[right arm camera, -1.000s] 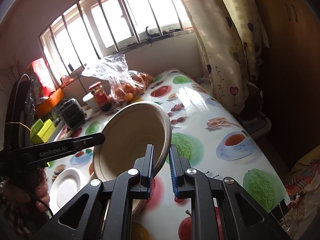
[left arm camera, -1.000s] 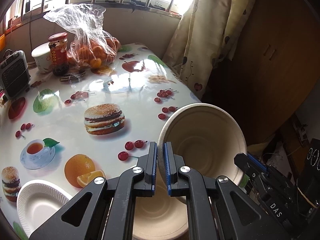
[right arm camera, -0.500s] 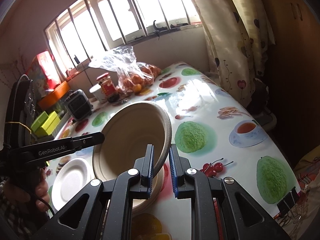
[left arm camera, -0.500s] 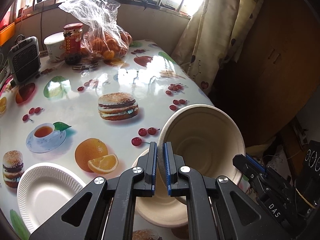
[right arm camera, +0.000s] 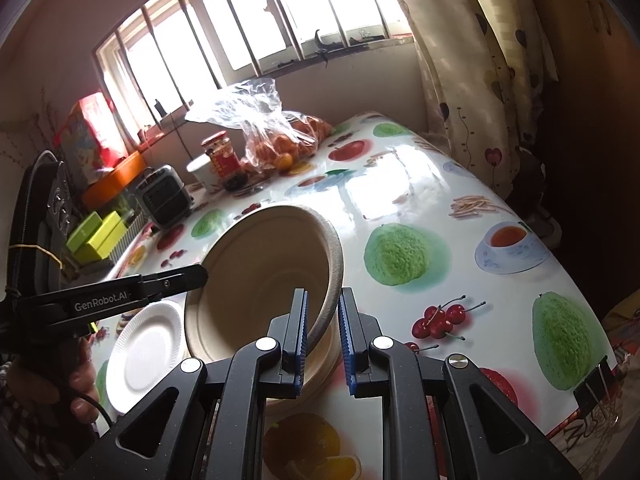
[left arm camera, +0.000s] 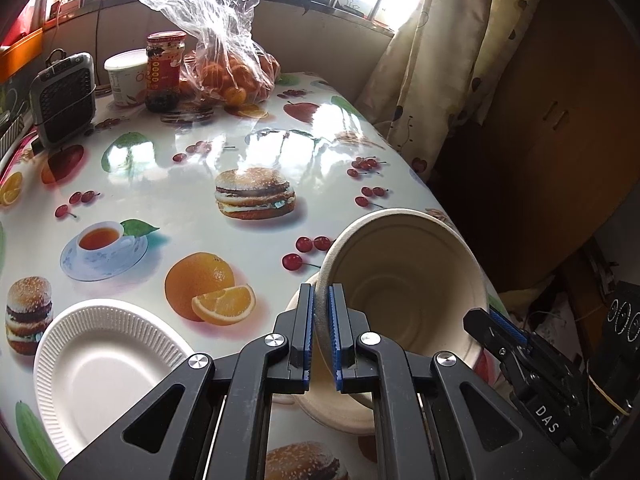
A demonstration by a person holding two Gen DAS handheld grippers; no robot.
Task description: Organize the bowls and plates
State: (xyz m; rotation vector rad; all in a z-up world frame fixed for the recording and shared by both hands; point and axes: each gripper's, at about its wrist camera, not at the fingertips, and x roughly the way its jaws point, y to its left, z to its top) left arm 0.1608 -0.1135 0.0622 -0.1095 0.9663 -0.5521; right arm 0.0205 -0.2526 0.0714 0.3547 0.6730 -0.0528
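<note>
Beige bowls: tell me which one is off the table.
The tilted upper bowl, pinched at opposite rim edges by the left gripper and the right gripper. The other bowl rests upright on the table beneath it.

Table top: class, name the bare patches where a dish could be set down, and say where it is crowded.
Free: the middle, between the white plate and the bag of oranges; also the right side toward the curtain. Crowded: the window end, with jar, tub and small heater.
</note>
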